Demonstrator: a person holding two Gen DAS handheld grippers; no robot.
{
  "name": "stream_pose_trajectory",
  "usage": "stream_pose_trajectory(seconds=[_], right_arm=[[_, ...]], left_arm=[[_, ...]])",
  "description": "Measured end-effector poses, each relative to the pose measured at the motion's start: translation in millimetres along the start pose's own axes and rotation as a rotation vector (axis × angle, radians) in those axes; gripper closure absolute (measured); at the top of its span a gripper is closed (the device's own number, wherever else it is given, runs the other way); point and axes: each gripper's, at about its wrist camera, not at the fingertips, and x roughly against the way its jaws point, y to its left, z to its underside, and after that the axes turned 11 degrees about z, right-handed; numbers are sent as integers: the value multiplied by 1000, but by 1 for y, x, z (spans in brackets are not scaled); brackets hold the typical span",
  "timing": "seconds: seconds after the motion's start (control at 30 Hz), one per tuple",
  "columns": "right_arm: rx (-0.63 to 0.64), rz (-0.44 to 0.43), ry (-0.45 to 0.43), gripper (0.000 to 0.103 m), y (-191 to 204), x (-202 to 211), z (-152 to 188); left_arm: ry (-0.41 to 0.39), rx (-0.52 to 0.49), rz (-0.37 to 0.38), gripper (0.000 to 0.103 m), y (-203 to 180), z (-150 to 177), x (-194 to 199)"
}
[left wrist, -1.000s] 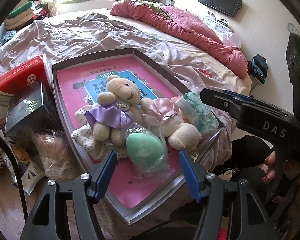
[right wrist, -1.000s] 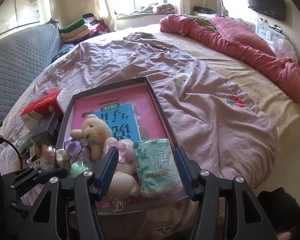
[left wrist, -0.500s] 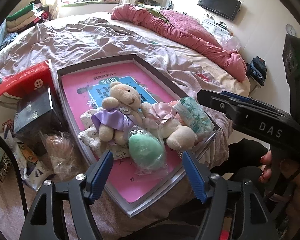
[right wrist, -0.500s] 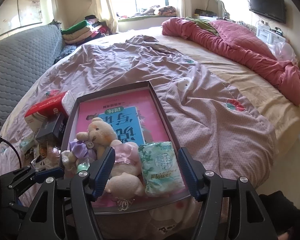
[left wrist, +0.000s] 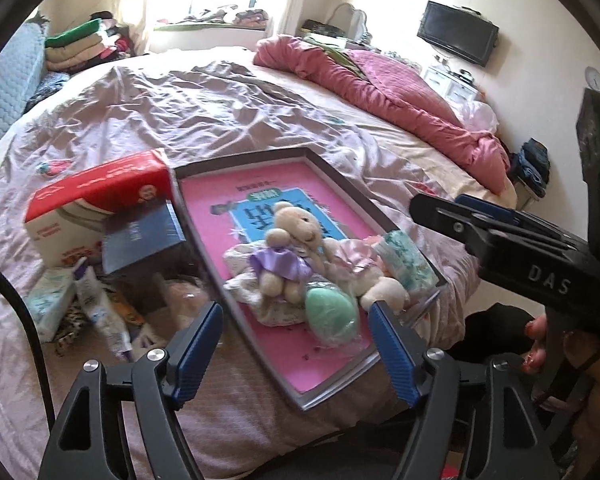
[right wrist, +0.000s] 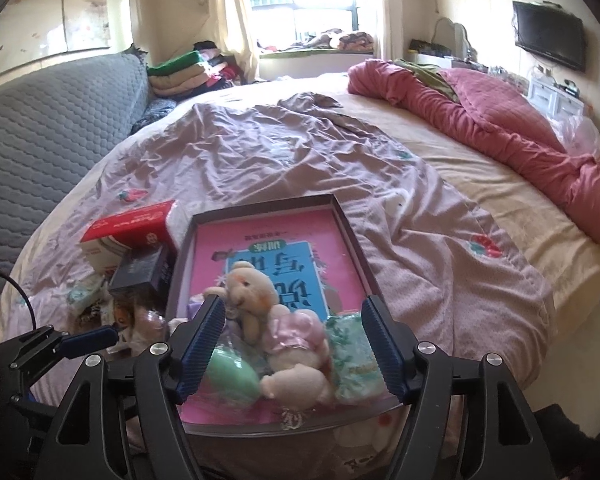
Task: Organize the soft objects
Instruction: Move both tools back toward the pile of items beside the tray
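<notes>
**Plush toys gathered in the tray, both grippers empty**

Plush and other soft things lie bunched at the near end of a shallow grey tray with a pink printed liner, which sits on the bed.

Left wrist view: the left gripper has nothing in it, its blue-padded jaws wide and opening further. Just ahead of the fingertips and between them lies a mint-green egg-shaped sponge in clear wrap. Beyond it sits a cream teddy bear in a lilac dress on a pale patterned cloth, leaning against a second cream bear in a pink dress. A soft green-and-white printed packet lies to the right by the tray wall. The right gripper reaches in from the right, a hand on its handle. To the left of the tray, loose clutter remains beside a red-and-white carton: a crinkled packet and wrapped items.

Right wrist view: the right gripper is likewise empty, jaws opening, with the pink-dressed bear and green packet framed between its fingers but untouched.

Judging by this, a placing step looks finished. The next move probably calls for picking a soft item from the clutter on the left.
</notes>
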Motion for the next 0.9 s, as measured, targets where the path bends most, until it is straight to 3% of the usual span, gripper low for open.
stream_pose_trajectory(seconds=[0.17, 0.6, 0.9], right_arm=[[26, -27, 7, 29, 12, 2, 0], [69, -53, -27, 29, 36, 23, -3], [96, -103, -45, 29, 56, 31, -5]], left_arm=[[-25, 12, -51, 26, 8, -4, 11], [-87, 61, -95, 26, 32, -9, 48], [-95, 147, -161, 26, 78, 4, 82]])
